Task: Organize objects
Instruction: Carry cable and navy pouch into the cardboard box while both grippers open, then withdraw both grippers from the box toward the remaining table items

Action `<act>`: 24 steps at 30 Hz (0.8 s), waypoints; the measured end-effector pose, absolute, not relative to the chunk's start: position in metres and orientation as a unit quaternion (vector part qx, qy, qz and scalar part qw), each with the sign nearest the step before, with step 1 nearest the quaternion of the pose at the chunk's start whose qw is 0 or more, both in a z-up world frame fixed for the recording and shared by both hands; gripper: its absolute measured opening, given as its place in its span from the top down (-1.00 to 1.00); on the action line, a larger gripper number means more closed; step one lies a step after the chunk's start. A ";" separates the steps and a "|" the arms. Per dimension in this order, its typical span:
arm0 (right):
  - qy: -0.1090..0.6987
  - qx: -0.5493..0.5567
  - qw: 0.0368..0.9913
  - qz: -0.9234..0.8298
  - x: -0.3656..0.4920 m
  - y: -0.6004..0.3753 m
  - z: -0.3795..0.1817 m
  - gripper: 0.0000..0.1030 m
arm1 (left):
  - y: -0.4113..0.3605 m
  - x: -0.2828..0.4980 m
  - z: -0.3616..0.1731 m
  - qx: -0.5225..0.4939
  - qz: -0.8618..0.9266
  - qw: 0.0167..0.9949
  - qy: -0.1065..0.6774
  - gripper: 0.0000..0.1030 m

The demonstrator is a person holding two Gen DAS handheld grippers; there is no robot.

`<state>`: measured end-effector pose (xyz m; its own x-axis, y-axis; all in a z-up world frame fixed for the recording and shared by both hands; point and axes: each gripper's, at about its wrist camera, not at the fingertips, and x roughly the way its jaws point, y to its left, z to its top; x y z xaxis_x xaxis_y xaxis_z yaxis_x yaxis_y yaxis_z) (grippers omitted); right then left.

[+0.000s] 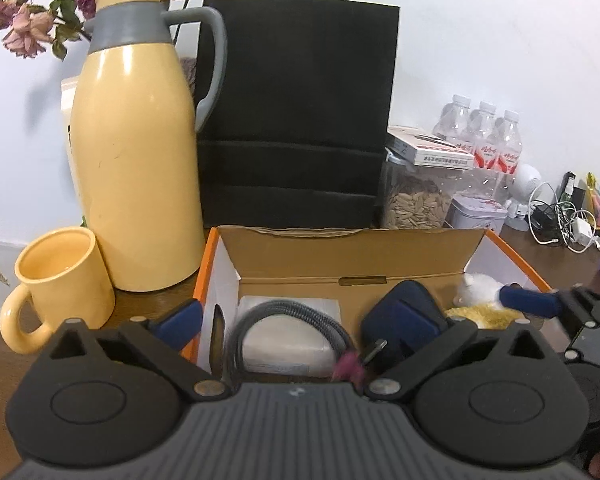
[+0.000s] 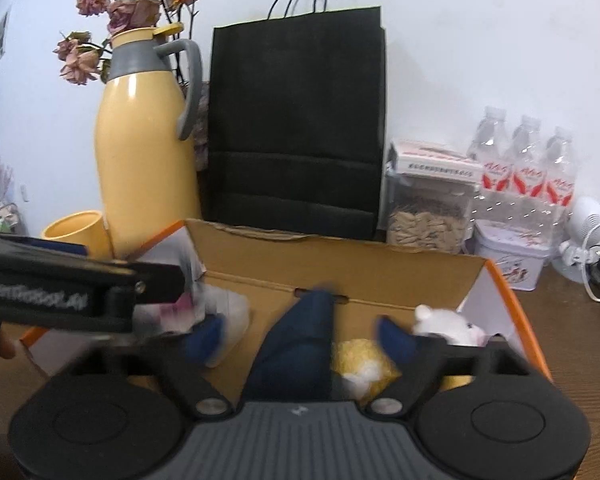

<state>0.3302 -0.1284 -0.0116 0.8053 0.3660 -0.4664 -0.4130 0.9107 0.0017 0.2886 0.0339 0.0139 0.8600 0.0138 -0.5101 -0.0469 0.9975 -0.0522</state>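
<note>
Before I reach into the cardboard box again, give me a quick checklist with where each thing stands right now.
1. Left claw open, empty: ok.
2. Right claw open: ok; whether it touches the dark blue pouch between its fingers: cannot tell.
3. Orange-edged cardboard box open on top: ok.
4. Coiled grey cable inside the box: ok.
5. White plush toy inside the box: ok.
6. Yellow ceramic mug upright, outside the box: ok.

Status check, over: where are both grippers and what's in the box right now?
Left gripper open over the box. Right gripper open, nothing gripped. Cable, navy pouch, plush toy inside. Nothing blocking.
</note>
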 end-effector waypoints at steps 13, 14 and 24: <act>0.232 -0.062 0.948 0.207 0.321 -0.132 -0.008 -1.00 | 0.036 0.290 0.010 -0.045 0.027 0.961 0.271 -1.00; 0.231 -0.062 0.949 0.208 0.320 -0.132 -0.007 -1.00 | 0.036 0.288 0.011 -0.045 0.027 0.962 0.269 -1.00; 0.204 -0.071 0.955 0.206 0.297 -0.143 0.006 -1.00 | 0.045 0.262 0.017 -0.051 0.039 0.969 0.237 -1.00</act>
<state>0.2975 -0.1434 0.0065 0.8325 0.3636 -0.4180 -0.4212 0.9055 -0.0512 0.2623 0.0451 0.0170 0.8847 0.0509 -0.4634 -0.0990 0.9919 -0.0801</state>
